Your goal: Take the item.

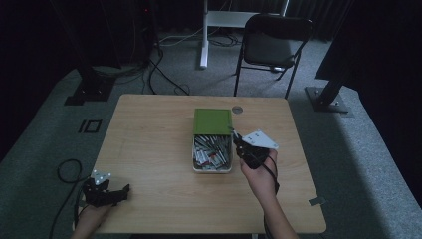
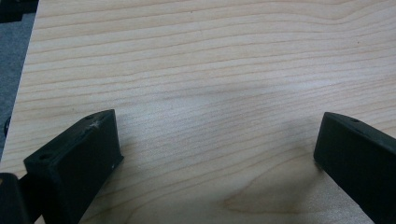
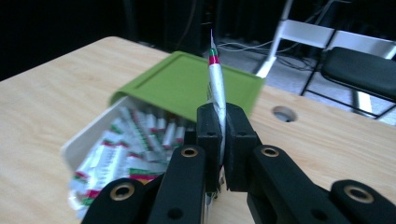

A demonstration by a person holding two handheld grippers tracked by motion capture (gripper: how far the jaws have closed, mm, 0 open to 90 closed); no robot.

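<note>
Packets (image 1: pixel 211 153) in box (image 1: pixel 195 158) mid-table (image 1: pixel 149 149), lid (image 1: pixel 212 121) behind, chair (image 1: pixel 271 45) beyond

Plenty out of reach on this one: hidden ends, cropped edges, unreadable print.

The packet (image 3: pixel 216 84) clamped in the right gripper (image 3: pixel 222 135) has its lower end buried between the jaws, and its print is too blurred to read. The green lid (image 3: pixel 187 86) covers the far part of the white box (image 1: pixel 196 167), hiding what lies beneath. The packets inside (image 1: pixel 211 152) are too small to tell apart from above. The left gripper (image 2: pixel 215 154) jaws are cropped by the bottom edge, and the tabletop (image 1: pixel 149 149) is cut off there too.
</note>
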